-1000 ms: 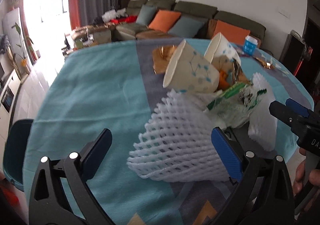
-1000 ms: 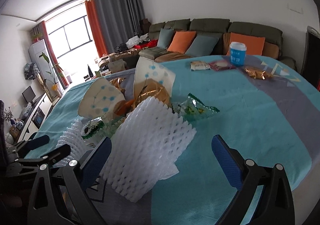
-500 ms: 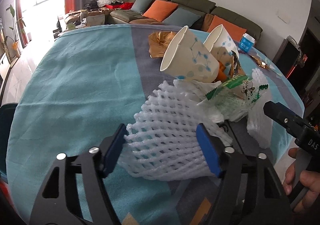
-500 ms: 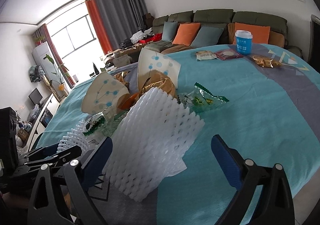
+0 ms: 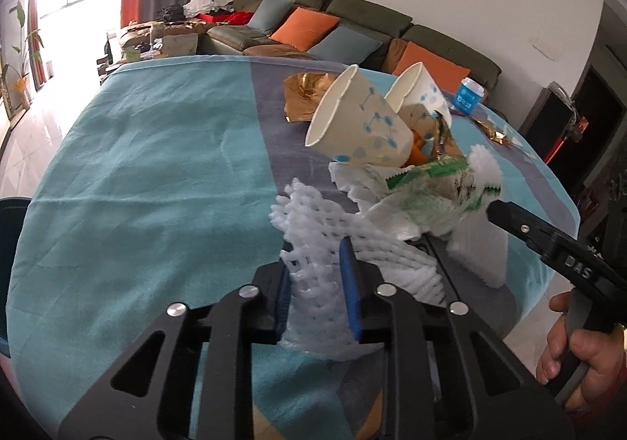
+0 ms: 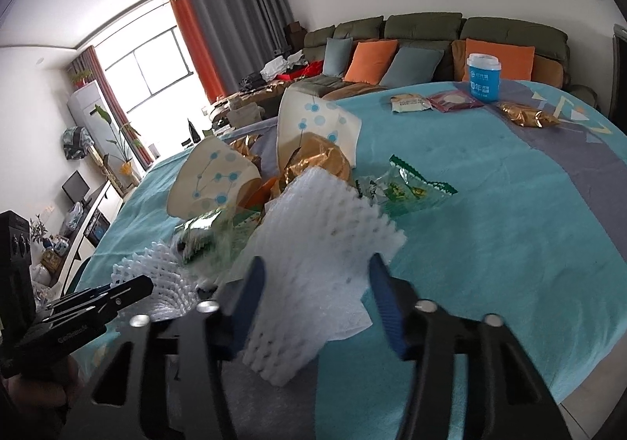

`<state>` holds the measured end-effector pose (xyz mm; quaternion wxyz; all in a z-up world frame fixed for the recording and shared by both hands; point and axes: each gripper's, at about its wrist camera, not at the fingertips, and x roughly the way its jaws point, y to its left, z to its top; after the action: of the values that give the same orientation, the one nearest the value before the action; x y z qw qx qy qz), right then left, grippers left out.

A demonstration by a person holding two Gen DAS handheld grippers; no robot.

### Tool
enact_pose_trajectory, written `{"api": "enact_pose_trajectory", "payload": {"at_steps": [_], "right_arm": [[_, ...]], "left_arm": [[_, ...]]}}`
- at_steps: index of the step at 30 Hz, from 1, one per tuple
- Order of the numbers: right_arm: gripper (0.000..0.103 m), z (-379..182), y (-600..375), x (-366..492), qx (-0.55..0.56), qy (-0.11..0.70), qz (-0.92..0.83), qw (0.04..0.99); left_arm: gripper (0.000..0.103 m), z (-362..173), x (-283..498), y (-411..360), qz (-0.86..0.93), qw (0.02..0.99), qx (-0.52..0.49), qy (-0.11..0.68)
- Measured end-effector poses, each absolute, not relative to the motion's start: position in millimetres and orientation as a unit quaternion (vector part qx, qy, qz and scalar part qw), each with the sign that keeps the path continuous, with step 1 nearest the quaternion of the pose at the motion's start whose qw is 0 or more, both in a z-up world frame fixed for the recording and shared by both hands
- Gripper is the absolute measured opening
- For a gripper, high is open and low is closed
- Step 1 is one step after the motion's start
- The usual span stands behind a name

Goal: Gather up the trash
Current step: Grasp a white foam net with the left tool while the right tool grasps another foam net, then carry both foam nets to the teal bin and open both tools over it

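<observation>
A trash pile lies on the teal and grey tablecloth (image 5: pixel 156 173). My left gripper (image 5: pixel 313 267) is shut on a white foam fruit net (image 5: pixel 313 240), squeezing it flat. Behind it lie two dotted paper cups (image 5: pixel 360 134), a green snack wrapper (image 5: pixel 435 181) and gold foil (image 5: pixel 305 87). My right gripper (image 6: pixel 317 283) is partly closed around a second white foam net (image 6: pixel 325 244); whether the pads touch it is unclear. The cups (image 6: pixel 211 181), green wrapper (image 6: pixel 407 189) and the left-held net (image 6: pixel 164 275) also show in the right wrist view.
A blue tub (image 6: pixel 484 77), snack packets (image 6: pixel 431 101) and a gold wrapper (image 6: pixel 525 114) lie at the table's far side. A sofa with orange cushions (image 6: pixel 372 60) stands behind. The table edge runs close on the right (image 6: pixel 588 381). A dark bin (image 5: pixel 8 244) sits left of the table.
My left gripper has closed on the foam net and squeezed it flat. My right gripper's jaws have narrowed around the other foam net.
</observation>
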<state>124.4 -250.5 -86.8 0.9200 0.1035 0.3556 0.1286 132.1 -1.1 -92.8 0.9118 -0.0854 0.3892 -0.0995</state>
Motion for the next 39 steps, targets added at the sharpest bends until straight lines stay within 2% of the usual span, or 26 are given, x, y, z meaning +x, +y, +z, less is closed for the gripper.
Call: {"api": "enact_pose_trajectory", "payload": {"at_steps": [3,5,6,19,20,21,23,25,30,31,33,35,36,39], "right_arm": [[0.030,-88,-250,124,0.104,0.357,0.133,0.919],[0.007,-87,-250,124,0.105,0.358,0.135,0.918],[0.002,-87,-250,124,0.104,0.357,0.135,0.919],[0.000,-82,-254,113,0.105,0.348,0.130,0.923],[0.002,-83,-253,113,0.102,0.351,0.131,0.921],[0.010,-83,-255,112,0.107,0.347,0.122,0.923],[0.097,-81,-261,109,0.121,0.335,0.101,0.929],[0.092,-76,-264,105,0.119,0.319,0.089,0.936],[0.092,-84,-267,118,0.140,0.339,0.104,0.924],[0.089,-86,-267,119,0.141,0.342,0.106,0.923],[0.082,-90,-263,123,0.139,0.354,0.111,0.918],[0.071,-96,-260,128,0.141,0.366,0.117,0.912],[0.071,-99,-259,129,0.141,0.370,0.118,0.911],[0.054,-101,-258,129,0.148,0.369,0.121,0.909]], "left_arm": [[0.018,-93,130,-1,-0.108,0.910,-0.091,0.390],[0.016,-92,128,0,-0.110,0.911,-0.094,0.387],[0.016,-91,126,1,-0.112,0.912,-0.094,0.383],[0.015,-77,106,8,-0.119,0.923,-0.102,0.352],[0.015,-77,105,8,-0.118,0.923,-0.103,0.351],[0.015,-79,105,10,-0.117,0.923,-0.103,0.351],[0.015,-80,104,11,-0.117,0.924,-0.102,0.350],[0.015,-79,104,12,-0.117,0.924,-0.103,0.348],[0.015,-74,102,12,-0.116,0.928,-0.100,0.340],[0.015,-73,101,13,-0.116,0.929,-0.100,0.338],[0.015,-70,98,15,-0.113,0.931,-0.099,0.334],[0.015,-68,97,17,-0.110,0.931,-0.100,0.332],[0.015,-68,96,17,-0.109,0.932,-0.100,0.332],[0.015,-65,95,19,-0.104,0.933,-0.102,0.330]]}}
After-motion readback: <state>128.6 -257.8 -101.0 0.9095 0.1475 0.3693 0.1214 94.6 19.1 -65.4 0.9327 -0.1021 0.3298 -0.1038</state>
